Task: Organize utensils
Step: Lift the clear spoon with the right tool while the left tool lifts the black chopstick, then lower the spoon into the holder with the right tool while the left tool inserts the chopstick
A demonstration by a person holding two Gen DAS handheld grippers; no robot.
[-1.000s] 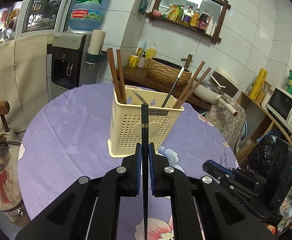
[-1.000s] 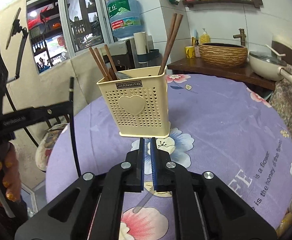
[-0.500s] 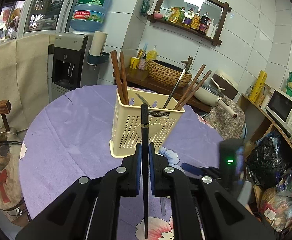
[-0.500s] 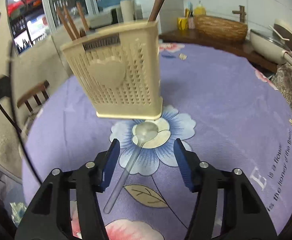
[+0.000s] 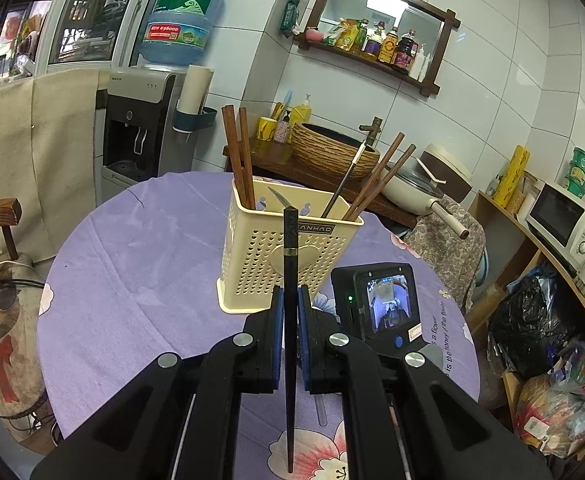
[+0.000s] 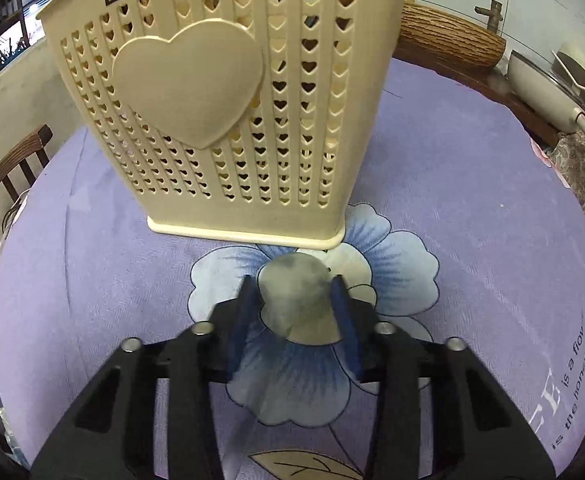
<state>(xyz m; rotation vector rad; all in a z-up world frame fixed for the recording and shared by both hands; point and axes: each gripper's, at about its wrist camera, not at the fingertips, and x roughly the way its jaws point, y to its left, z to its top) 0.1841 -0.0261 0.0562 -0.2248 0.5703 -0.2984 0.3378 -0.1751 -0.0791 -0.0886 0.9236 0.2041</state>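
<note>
A cream perforated utensil holder (image 5: 260, 264) stands on the purple flowered tablecloth (image 5: 132, 280), with brown chopsticks (image 5: 238, 152) and other utensils in it. My left gripper (image 5: 291, 300) is shut on a black chopstick (image 5: 290, 248), held upright in front of the holder. In the right wrist view the holder (image 6: 212, 100) looms close. A clear spoon (image 6: 294, 300) lies at its base. My right gripper (image 6: 293, 292) is closing, and its blue pads (image 6: 248, 304) meet both edges of the spoon's bowl. The spoon's handle is hidden under the gripper.
The right gripper's camera body (image 5: 376, 300) sits just right of my left fingers. A wooden chair (image 6: 16, 164) stands at the table's left edge. Behind the table are a water dispenser (image 5: 144, 128), a woven basket (image 5: 332, 148), a pan (image 5: 416, 188) and a shelf of bottles.
The right gripper dropped forward to the holder's base, opened wide, then narrowed onto the spoon's bowl. The left gripper kept still with the chopstick.
</note>
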